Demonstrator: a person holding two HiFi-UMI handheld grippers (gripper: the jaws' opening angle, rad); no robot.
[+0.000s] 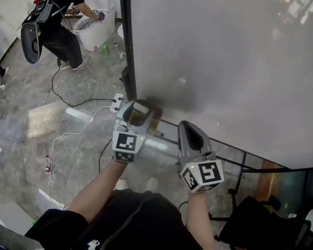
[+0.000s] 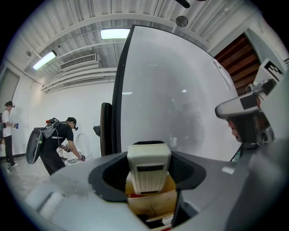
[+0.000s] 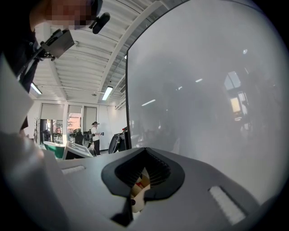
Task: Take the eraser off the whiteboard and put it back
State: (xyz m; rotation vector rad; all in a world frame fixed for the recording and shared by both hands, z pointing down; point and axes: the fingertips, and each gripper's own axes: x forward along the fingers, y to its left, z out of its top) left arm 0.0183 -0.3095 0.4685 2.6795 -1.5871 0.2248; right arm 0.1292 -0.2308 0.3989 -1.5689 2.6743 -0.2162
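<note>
The cream ribbed eraser [image 2: 149,169] sits upright between the black pads of my left gripper [image 2: 149,163], which is shut on it. The head view shows that gripper [image 1: 138,109] holding the eraser [image 1: 141,111] just below the lower left corner of the big whiteboard [image 1: 232,63], apart from its surface. My right gripper [image 1: 188,128] hangs a hand's width to the right, also under the board's lower edge. In the right gripper view its jaws [image 3: 143,170] are shut with nothing between them, and the whiteboard [image 3: 203,90] fills the right side.
The whiteboard's black side post [image 1: 127,43] runs down to the floor beside my left gripper. A brown cardboard box [image 2: 153,200] lies below the eraser. White cables [image 1: 72,128] trail over the marble floor. A person with a backpack [image 1: 54,17] bends at the far left. A black office chair [image 1: 267,229] stands lower right.
</note>
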